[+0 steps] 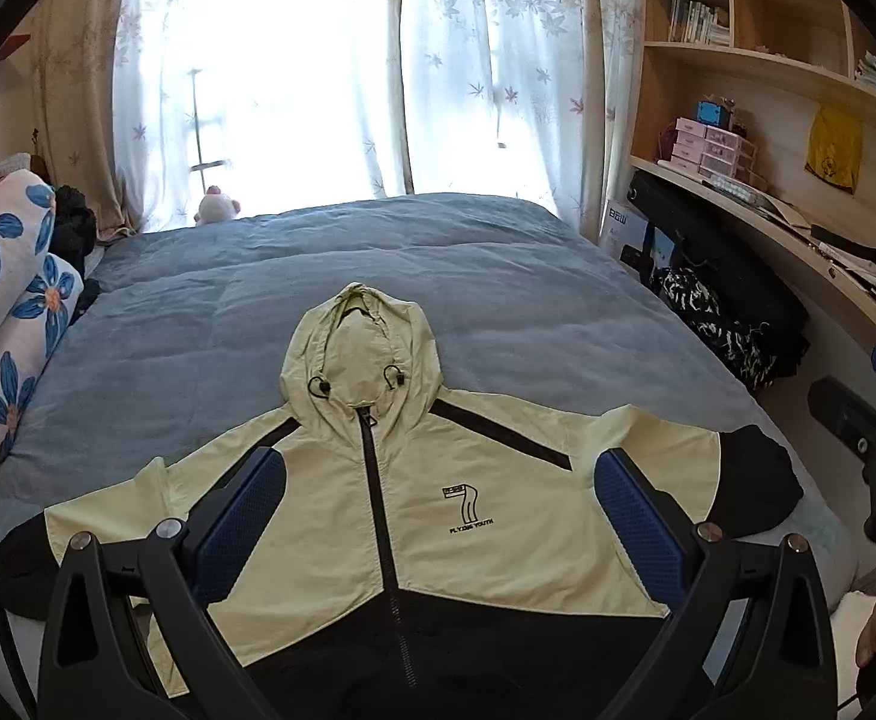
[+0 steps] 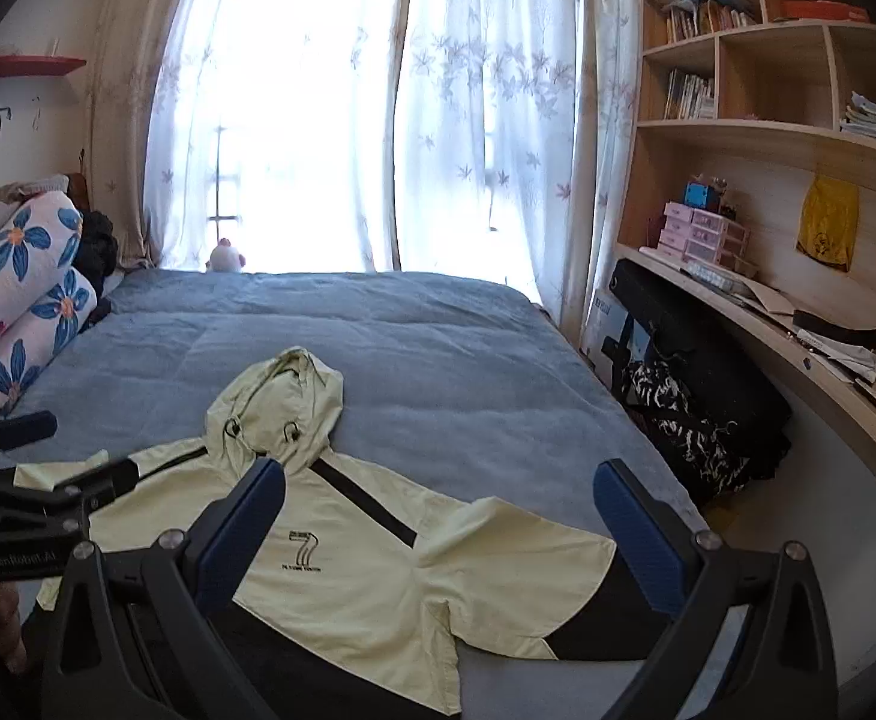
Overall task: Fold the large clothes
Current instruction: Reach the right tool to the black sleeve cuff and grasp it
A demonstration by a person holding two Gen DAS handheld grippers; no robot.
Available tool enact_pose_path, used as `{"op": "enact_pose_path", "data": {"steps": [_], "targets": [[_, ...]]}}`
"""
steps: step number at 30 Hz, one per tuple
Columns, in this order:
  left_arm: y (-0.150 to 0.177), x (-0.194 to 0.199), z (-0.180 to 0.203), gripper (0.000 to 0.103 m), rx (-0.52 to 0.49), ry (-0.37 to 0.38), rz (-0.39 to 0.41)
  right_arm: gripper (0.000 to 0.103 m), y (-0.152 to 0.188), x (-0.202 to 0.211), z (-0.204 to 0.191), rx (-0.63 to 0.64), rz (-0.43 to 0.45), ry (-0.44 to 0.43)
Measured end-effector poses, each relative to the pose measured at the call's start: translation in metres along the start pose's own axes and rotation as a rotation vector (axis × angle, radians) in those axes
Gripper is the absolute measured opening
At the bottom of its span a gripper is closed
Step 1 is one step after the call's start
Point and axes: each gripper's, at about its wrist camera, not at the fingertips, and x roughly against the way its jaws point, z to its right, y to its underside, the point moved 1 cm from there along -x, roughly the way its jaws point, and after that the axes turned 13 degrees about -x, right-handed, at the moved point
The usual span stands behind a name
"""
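Observation:
A pale yellow and black hooded jacket lies flat, zipped, front up, on the blue-grey bed, hood toward the window and both sleeves spread sideways. My left gripper hovers open above its chest, one blue pad over each shoulder area. In the right wrist view the same jacket lies lower left, with its right sleeve between my fingers. My right gripper is open above that sleeve and holds nothing. The left gripper's black body shows at the left edge.
Rolled flower-print bedding lies along the bed's left side. A small plush toy sits at the far edge by the curtained window. A wooden desk and shelves run along the right, with a black bag beside the bed.

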Motion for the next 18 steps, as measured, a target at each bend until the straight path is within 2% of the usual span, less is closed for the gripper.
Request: {"op": "enact_pose_path", "data": {"steps": [3,7,11,14,18], "targets": [[-0.009,-0.027,0.019,0.102,-0.013,0.014,0.006,0.103,0.009,-0.033,0.031,-0.040,-0.083,0.012],[-0.015,-0.072,0.049,0.102,-0.041,-0.008,-0.025,0.103,0.021,-0.066,0.078,-0.095,-0.139,0.056],[-0.013,-0.121,0.090,0.102,-0.111,-0.001,-0.067,0.103,0.034,-0.102,0.149,-0.269,-0.227,0.067],[-0.006,-0.152,0.119,0.102,-0.129,0.044,-0.099,0.097,0.045,-0.126,0.198,-0.368,-0.289,0.092],[0.006,-0.192,0.160,0.102,-0.156,0.080,-0.153,0.096,0.072,-0.157,0.265,-0.484,-0.377,0.172]]}}
